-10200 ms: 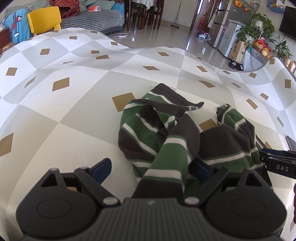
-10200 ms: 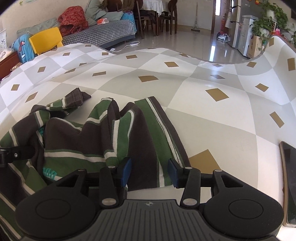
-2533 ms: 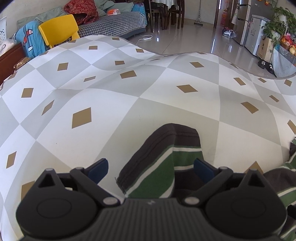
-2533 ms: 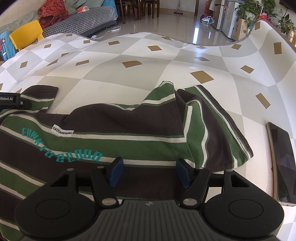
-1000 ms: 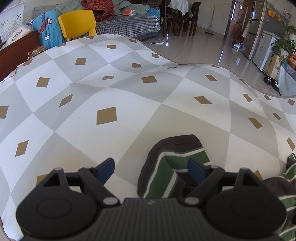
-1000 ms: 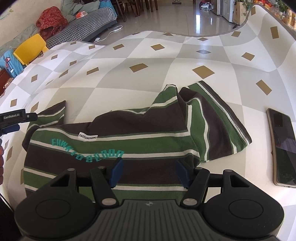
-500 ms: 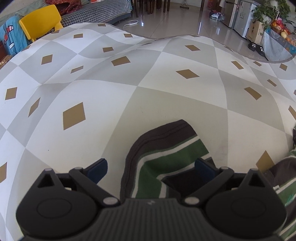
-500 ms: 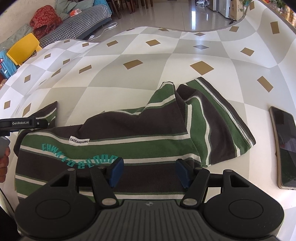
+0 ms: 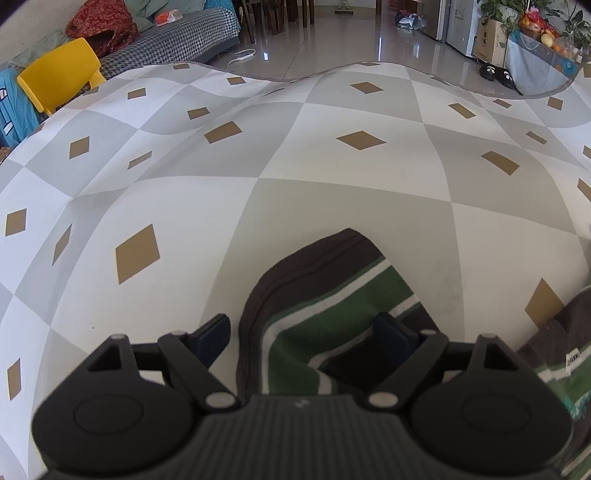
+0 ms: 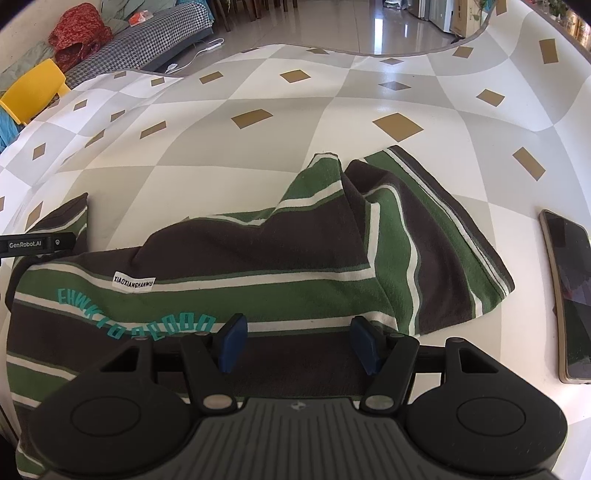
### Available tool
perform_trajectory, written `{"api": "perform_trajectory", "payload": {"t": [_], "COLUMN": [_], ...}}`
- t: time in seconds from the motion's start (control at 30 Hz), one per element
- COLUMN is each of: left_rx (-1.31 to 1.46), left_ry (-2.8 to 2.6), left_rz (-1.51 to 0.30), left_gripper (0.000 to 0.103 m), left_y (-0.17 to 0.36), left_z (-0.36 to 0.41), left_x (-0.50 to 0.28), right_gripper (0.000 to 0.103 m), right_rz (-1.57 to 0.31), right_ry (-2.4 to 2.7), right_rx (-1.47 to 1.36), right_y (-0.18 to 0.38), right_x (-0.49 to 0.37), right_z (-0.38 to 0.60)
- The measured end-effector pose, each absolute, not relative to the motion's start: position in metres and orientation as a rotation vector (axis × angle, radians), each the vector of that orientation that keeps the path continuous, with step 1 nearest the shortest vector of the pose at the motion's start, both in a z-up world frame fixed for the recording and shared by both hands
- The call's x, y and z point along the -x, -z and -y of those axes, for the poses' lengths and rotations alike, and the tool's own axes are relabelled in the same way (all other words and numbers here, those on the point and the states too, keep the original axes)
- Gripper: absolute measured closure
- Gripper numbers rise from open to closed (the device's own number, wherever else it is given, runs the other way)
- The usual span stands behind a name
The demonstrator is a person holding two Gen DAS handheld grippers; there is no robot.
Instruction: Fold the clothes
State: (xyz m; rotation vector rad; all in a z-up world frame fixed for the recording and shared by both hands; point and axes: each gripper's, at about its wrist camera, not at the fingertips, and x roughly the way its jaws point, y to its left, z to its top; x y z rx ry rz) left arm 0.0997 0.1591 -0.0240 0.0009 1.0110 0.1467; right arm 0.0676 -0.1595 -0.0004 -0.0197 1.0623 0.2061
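Observation:
A green, brown and white striped shirt (image 10: 258,273) with teal lettering lies spread on the checked table cover (image 10: 258,74); its right sleeve is bunched toward the right. In the left wrist view the shirt's left sleeve (image 9: 325,288) lies between the open fingers of my left gripper (image 9: 303,334). My right gripper (image 10: 297,341) is open just above the shirt's lower body, holding nothing. The left gripper's side (image 10: 33,244) shows at the left edge of the right wrist view, by the left sleeve.
A dark phone (image 10: 569,291) lies on the table right of the shirt. The table's far edge (image 9: 295,75) curves away; beyond it are a yellow chair (image 9: 59,81), a sofa (image 9: 177,37), shiny floor and plants (image 9: 517,14).
The left gripper has crept forward over the left sleeve, which now lies flatter. The right gripper has stayed open over the shirt's body, shifting only slightly. The shirt was crumpled ten seconds ago.

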Motion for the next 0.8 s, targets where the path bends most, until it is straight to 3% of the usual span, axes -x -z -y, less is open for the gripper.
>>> {"api": "perform_trajectory", "payload": {"t": [0.23,0.8], "left_rx": [0.018,0.069], "left_ry": [-0.239,-0.43], "left_rz": [-0.991,-0.942], "left_gripper": [0.005,0.0], "left_y": [0.027,0.032], "left_z": [-0.177,-0.212], "left_x": [-0.11,-0.128], "right_gripper": [0.042,0.047], "right_rz": [-1.051,-1.025], "right_ry": [-0.183,-0.072], "right_rx": [0.003,-0.082], "right_y": [0.001,-0.001], "right_x": [-0.072,-0.086], "right_z": [0.163,0.184]}}
